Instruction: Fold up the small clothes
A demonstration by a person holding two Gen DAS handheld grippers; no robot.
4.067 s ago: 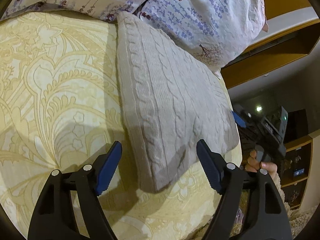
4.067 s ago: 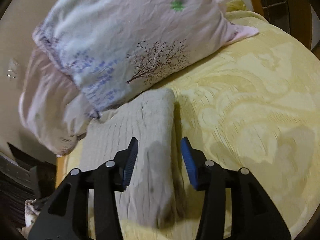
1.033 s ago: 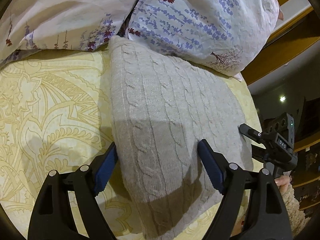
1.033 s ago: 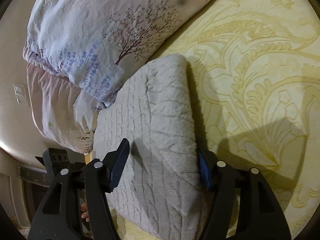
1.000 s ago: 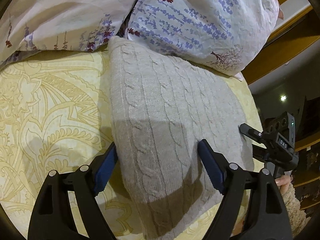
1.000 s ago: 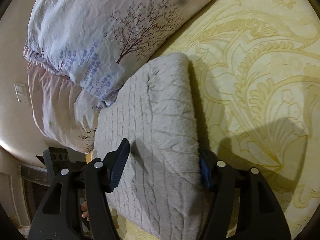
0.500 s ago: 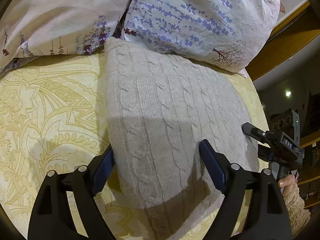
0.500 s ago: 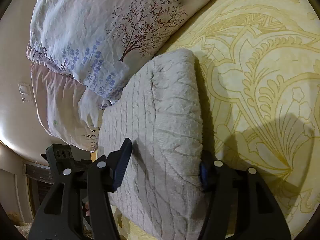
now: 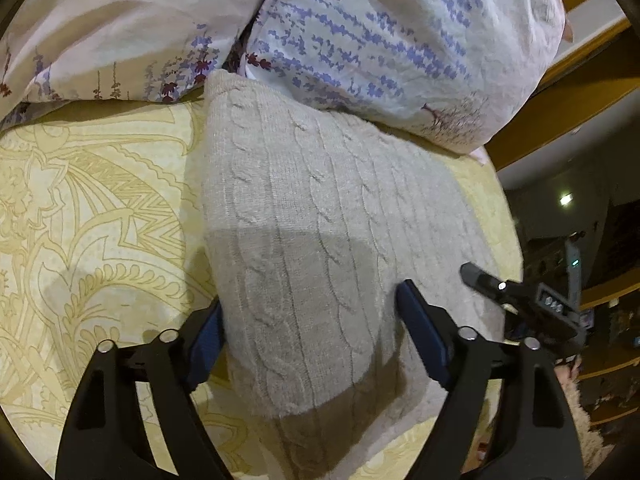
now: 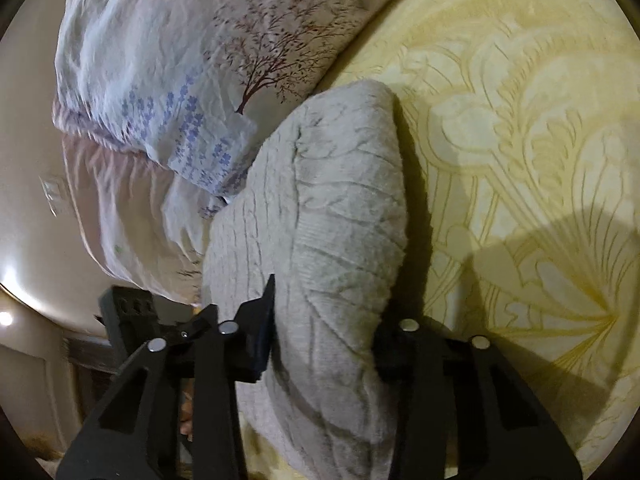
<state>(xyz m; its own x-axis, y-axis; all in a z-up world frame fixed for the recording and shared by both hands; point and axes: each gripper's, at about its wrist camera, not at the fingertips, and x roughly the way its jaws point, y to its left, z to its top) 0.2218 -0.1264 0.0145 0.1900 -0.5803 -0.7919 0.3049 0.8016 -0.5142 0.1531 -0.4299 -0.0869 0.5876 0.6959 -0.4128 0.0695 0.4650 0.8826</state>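
A folded beige cable-knit sweater [image 9: 312,240] lies on the yellow patterned bedspread [image 9: 92,216], its far end against the pillows. My left gripper [image 9: 310,332] straddles the sweater's near edge, jaws wide, blue pads on either side of the fold. My right gripper [image 10: 324,332] straddles the thick folded edge of the sweater [image 10: 340,220] from the other side; its jaws have narrowed against the fabric and its right pad is hidden behind the knit. The right gripper also shows in the left wrist view [image 9: 520,296], at the sweater's right edge.
Two floral pillows [image 9: 400,32] lie at the head of the bed, touching the sweater's far end; they also show in the right wrist view [image 10: 192,64]. A wooden bed frame [image 9: 560,92] and dark shelving are beyond the bed's right edge. Bedspread [image 10: 520,160] stretches to the right.
Both grippers have pushed further onto the sweater. The right gripper's jaws have closed in on the folded edge, and the fold has bunched up and lifted slightly.
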